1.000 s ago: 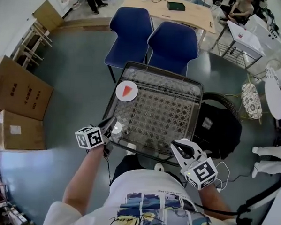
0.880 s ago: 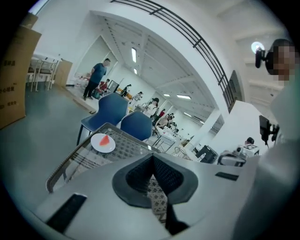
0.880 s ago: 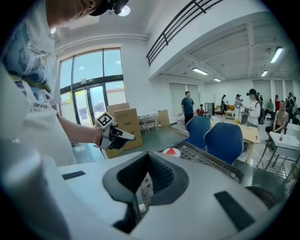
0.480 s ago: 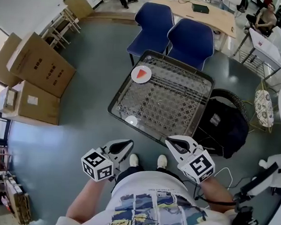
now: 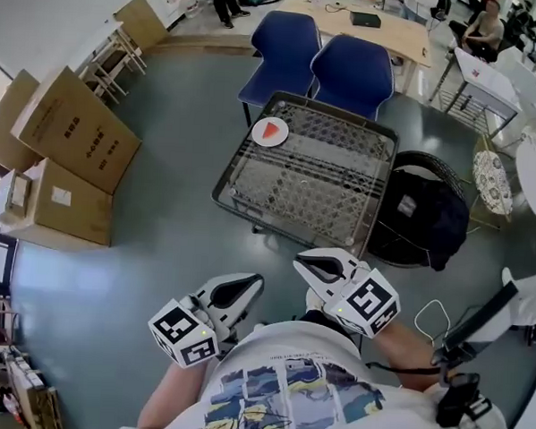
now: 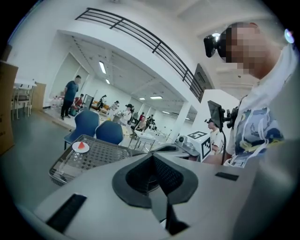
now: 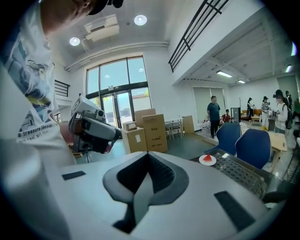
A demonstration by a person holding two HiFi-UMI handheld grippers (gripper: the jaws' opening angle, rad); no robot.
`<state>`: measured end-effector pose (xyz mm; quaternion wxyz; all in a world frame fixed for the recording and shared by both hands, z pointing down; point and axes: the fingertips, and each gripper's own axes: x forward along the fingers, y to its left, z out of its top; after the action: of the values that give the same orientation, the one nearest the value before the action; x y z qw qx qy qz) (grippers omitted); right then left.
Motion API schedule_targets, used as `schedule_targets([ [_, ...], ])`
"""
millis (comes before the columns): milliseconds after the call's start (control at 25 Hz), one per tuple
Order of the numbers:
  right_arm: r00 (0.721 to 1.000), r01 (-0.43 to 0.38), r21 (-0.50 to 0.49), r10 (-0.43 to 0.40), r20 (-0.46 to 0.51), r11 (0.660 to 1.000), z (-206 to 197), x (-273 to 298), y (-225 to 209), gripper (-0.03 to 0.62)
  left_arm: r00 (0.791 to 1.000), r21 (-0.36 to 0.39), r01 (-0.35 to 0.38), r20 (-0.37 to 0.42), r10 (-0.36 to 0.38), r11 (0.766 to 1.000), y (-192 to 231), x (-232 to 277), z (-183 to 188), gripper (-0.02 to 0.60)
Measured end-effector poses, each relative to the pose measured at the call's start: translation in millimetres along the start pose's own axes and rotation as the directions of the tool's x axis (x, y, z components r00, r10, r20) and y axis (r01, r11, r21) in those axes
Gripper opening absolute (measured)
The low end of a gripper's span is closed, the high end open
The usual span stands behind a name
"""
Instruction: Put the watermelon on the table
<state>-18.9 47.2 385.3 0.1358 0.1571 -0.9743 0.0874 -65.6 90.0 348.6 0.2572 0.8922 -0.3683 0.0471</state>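
The watermelon [image 5: 270, 130] was just a small red wedge, cut side up, sitting in the middle of a round white plate [image 5: 259, 135]. That plate was resting at the far left corner of the table [image 5: 316, 186], just inside the rim. The table itself was a squarish grey metal thing with a mesh top (you could see the floor through it) and a raised dark edge.

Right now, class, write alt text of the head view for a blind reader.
A red watermelon wedge sits on a round white plate at the far left corner of a wire-mesh metal table. Nearer the camera, the left gripper and right gripper are shut and empty, short of the table.
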Motion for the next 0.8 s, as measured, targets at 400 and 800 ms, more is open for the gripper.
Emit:
schedule_targets([
  [400, 0.999, 0.032, -0.064, -0.032, -0.007, 0.997, 3, 12, 139, 0.011, 0.995, 0.024, 0.104, -0.001, -0.104, 0.994, -45, -114, -41, 0.009],
  [800, 0.997, 0.075, -0.077, -0.077, -0.030, 0.994, -14, 13, 202, 0.011, 0.995, -0.013, 0.104, -0.008, -0.104, 0.995, -37, -159, -73, 0.009],
])
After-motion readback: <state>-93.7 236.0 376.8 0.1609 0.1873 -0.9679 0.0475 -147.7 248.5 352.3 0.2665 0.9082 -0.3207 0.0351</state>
